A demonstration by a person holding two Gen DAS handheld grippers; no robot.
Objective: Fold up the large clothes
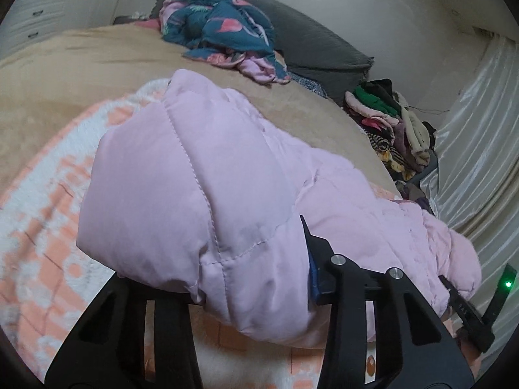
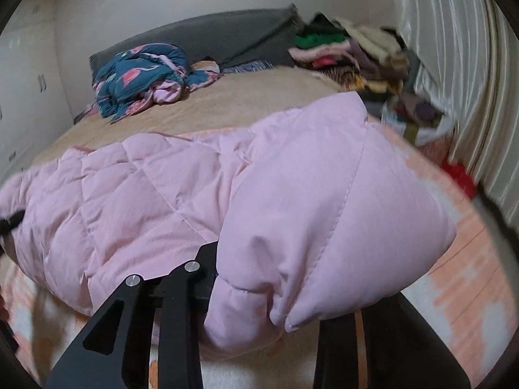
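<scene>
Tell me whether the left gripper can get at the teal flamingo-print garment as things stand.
Probably not. The left gripper is full of the pink puffer jacket, which bulges over it, and the teal garment lies far across the bed by the grey pillow.

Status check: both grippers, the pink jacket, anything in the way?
Left gripper and right gripper both clamped on pink puffer jacket, lifted over peach-and-white blanket. Teal patterned garment lies farther up the bed, not in the way.

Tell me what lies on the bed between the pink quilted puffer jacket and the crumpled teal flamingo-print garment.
Only bare tan blanket lies between the pink quilted puffer jacket and the crumpled teal flamingo-print garment; nothing rests on that stretch. Both wrist views show it, the right one most clearly.
</scene>
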